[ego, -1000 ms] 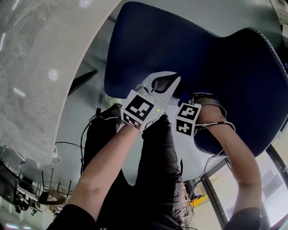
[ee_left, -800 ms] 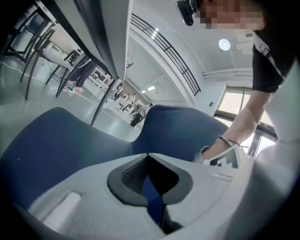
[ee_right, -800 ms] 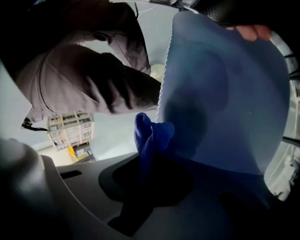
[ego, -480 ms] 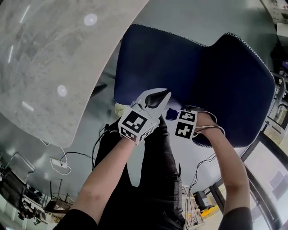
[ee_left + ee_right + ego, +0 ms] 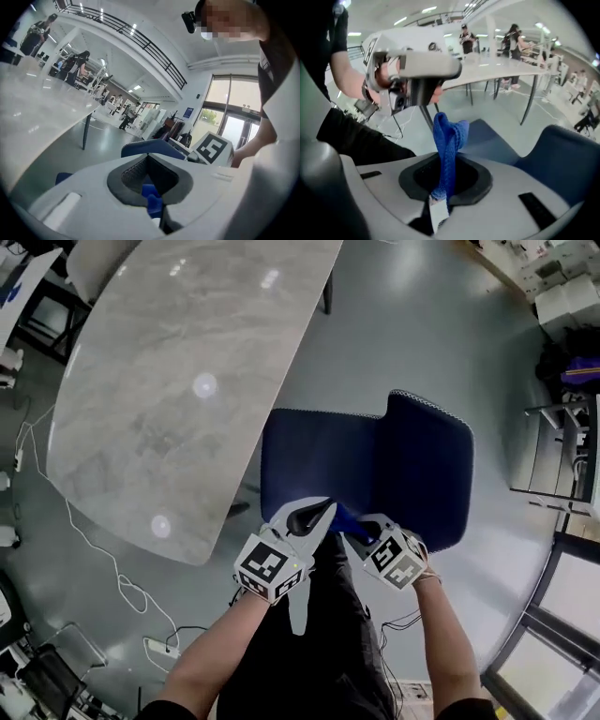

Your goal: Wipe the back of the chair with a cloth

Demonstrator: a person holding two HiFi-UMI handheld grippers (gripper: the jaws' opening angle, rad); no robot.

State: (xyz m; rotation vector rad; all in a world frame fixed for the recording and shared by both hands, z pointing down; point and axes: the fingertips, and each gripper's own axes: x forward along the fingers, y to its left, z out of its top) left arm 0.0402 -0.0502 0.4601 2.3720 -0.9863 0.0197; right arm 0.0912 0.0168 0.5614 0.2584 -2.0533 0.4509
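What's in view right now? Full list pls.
chair: one, dark blue, on the floor before the person.
table: one, grey marble-look, left of the chair.
cloth: one, bright blue, between the two grippers.
cables: several, white and black, floor at lower left.
bystanders: several, dark clothes, far across the hall.
legs: two, black trousers, below the grippers.
left gripper: one, white, jaws together on a blue bit, seemingly the cloth.
right gripper: one, white, shut on the cloth.
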